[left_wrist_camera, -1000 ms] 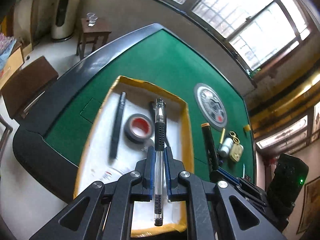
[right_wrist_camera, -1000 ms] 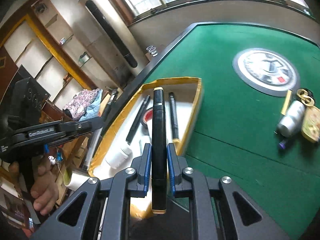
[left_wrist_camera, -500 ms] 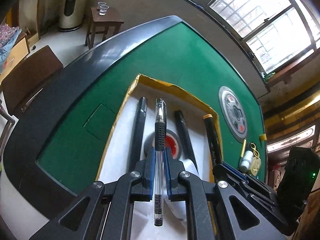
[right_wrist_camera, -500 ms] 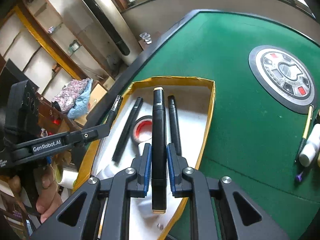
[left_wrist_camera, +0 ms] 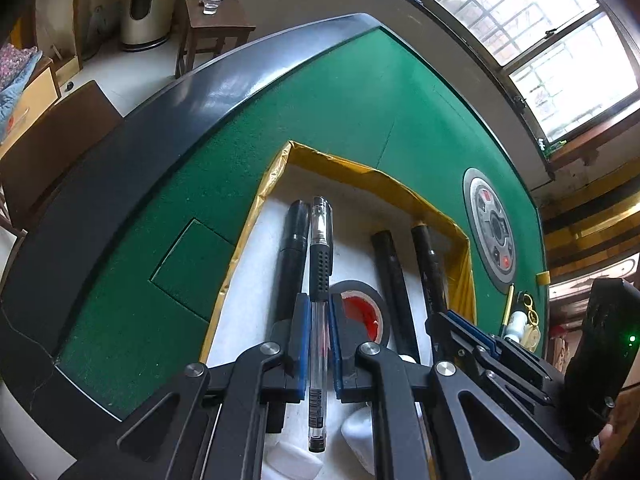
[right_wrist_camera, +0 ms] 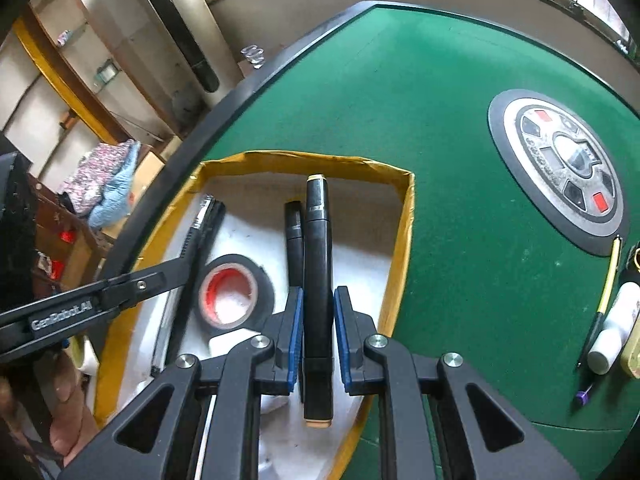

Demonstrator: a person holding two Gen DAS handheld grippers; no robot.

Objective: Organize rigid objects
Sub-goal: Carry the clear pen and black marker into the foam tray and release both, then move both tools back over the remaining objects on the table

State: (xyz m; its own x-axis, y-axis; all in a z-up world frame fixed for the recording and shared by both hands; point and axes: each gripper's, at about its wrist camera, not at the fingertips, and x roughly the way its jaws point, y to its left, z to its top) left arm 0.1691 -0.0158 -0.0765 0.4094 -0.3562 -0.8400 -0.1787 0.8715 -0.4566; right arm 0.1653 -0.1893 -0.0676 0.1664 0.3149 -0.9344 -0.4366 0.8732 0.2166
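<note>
A white box with yellow taped walls (left_wrist_camera: 340,166) (right_wrist_camera: 404,240) stands on the green table. My left gripper (left_wrist_camera: 319,312) has its jaws parted a little around a clear pen with a black grip (left_wrist_camera: 319,264), low inside the box. My right gripper (right_wrist_camera: 316,308) has its jaws parted around a black marker with tan ends (right_wrist_camera: 317,280), low inside the box at its right side. In the box lie a roll of black tape with a red core (left_wrist_camera: 364,312) (right_wrist_camera: 230,294), a thick black pen (left_wrist_camera: 292,248) and another black pen (right_wrist_camera: 294,236).
On the green felt to the right lie a thin yellow pen (right_wrist_camera: 606,276), a small white bottle (right_wrist_camera: 612,328) and a brass-coloured object (left_wrist_camera: 530,330). A round grey control disc (right_wrist_camera: 560,164) sits in the table. White items lie at the box's near end (left_wrist_camera: 296,462).
Both grippers have moved forward and down into the box. Both sets of jaws have parted a little, so the pen and the marker sit loose between them.
</note>
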